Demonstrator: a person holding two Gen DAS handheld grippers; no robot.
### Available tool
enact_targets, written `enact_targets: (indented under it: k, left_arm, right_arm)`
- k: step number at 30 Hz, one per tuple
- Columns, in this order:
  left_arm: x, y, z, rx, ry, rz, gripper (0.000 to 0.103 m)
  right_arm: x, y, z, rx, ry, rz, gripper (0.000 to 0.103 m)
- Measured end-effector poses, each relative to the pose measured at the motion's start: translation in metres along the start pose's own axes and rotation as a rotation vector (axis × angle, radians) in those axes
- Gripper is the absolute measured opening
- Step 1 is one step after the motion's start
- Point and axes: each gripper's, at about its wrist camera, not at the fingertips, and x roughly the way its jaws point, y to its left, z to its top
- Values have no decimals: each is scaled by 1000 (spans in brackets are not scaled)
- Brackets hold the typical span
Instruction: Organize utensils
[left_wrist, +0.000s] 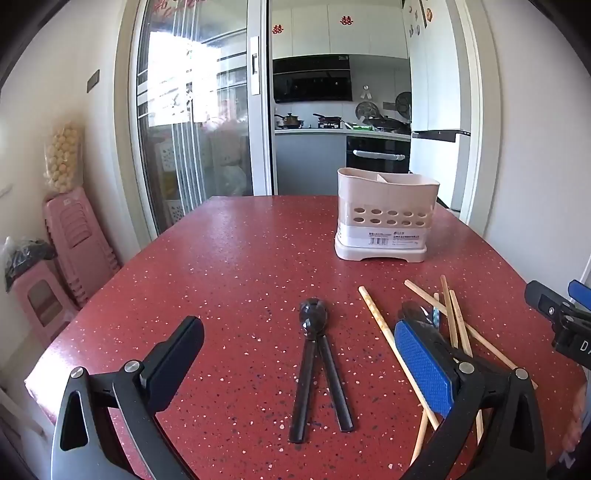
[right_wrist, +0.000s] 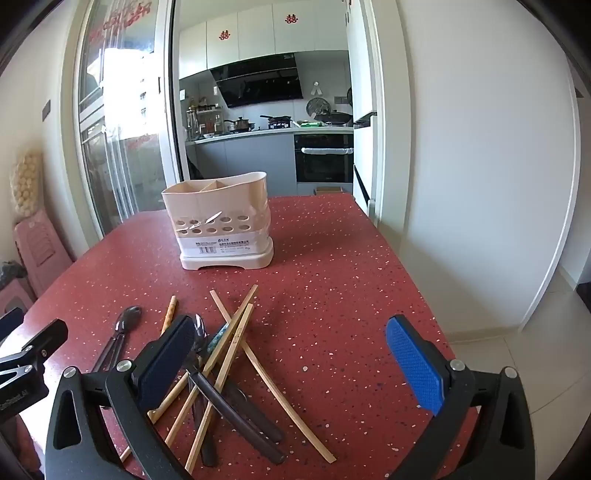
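Two dark spoons (left_wrist: 313, 314) lie on the red speckled table (left_wrist: 229, 266) with bowls stacked and handles spread, between the fingers of my open left gripper (left_wrist: 299, 328). Several wooden chopsticks (left_wrist: 458, 325) lie crossed to their right, partly hidden by the blue pad (left_wrist: 424, 362). A beige divided utensil holder (left_wrist: 386, 218) stands farther back. In the right wrist view my right gripper (right_wrist: 291, 323) hangs open over the table, and the chopstick pile (right_wrist: 229, 343) with dark-handled spoons (right_wrist: 236, 406) sits by its left finger (right_wrist: 166, 358). The holder (right_wrist: 218, 221) stands beyond, and the two dark spoons (right_wrist: 125, 325) lie at the left.
Pink plastic stools (left_wrist: 74, 229) stand stacked by the wall, left of the table. The table's right edge (right_wrist: 417, 288) drops to a tiled floor beside a white wall. A sliding glass door and a kitchen lie behind the table. Each gripper shows at the edge of the other's view.
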Motion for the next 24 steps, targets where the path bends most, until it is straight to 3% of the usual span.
enact_targets:
  k: [24]
  left_arm:
    - [-8,-3,3,31,-20,3,103]
  right_arm:
    - [-12,9,2,-26,-37,-1,103]
